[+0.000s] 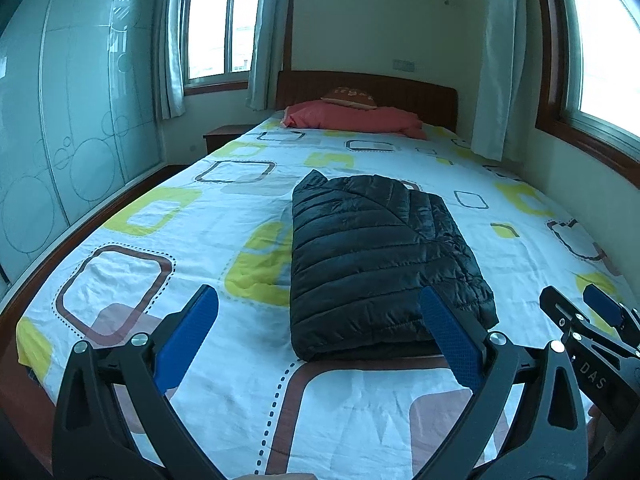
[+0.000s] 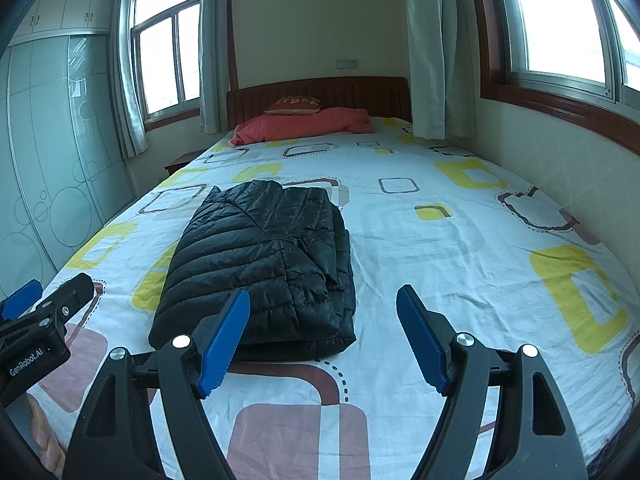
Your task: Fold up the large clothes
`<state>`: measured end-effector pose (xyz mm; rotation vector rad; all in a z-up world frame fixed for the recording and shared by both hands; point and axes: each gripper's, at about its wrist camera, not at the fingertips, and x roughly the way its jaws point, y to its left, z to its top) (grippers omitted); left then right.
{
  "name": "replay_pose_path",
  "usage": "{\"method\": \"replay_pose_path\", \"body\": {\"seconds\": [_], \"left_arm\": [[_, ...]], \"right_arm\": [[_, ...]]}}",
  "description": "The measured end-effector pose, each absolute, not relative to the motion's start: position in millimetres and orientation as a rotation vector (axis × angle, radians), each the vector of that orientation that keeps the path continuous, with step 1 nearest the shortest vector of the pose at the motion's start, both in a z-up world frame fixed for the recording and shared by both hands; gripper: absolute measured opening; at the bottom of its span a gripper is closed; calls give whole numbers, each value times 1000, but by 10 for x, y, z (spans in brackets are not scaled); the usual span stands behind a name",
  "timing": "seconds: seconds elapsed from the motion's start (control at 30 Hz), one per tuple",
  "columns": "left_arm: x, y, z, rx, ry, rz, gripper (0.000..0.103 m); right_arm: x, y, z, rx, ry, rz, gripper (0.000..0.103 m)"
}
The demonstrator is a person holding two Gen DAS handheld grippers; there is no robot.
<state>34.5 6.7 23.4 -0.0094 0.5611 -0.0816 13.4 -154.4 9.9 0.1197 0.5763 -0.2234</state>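
A black quilted puffer jacket [image 1: 376, 256] lies folded into a thick rectangle on the patterned bed sheet [image 1: 132, 280]; the right wrist view shows the same jacket [image 2: 264, 264] left of centre. My left gripper [image 1: 320, 308] hovers open just short of the jacket's near edge, with nothing between its blue pads. My right gripper [image 2: 322, 308] is open too, off the jacket's near right corner and holding nothing. Each view catches the other gripper at its edge: the right one [image 1: 588, 316] and the left one [image 2: 44, 296].
A red pillow [image 1: 352, 118] and a small orange cushion [image 1: 350, 98] lie by the wooden headboard [image 1: 400, 92]. A glass-fronted wardrobe [image 1: 60, 120] lines the left side. The wall and window [image 2: 560, 40] border the bed on the right. A nightstand [image 1: 222, 136] stands at the far left.
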Motion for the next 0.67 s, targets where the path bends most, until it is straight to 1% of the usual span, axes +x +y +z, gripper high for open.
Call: {"method": "replay_pose_path", "body": {"seconds": [0.23,0.47,0.67], "left_arm": [[364,89,186,-42,566,-79,101],[368,35,194,-19,524,-113,101],[496,74,77,-39,561,-88,101]], "right_arm": [[128,-1547,88,120,579,-223,75],[132,-1552,36,127,583,-215,75],[181,-1649,-19,136,587,-221,75]]}}
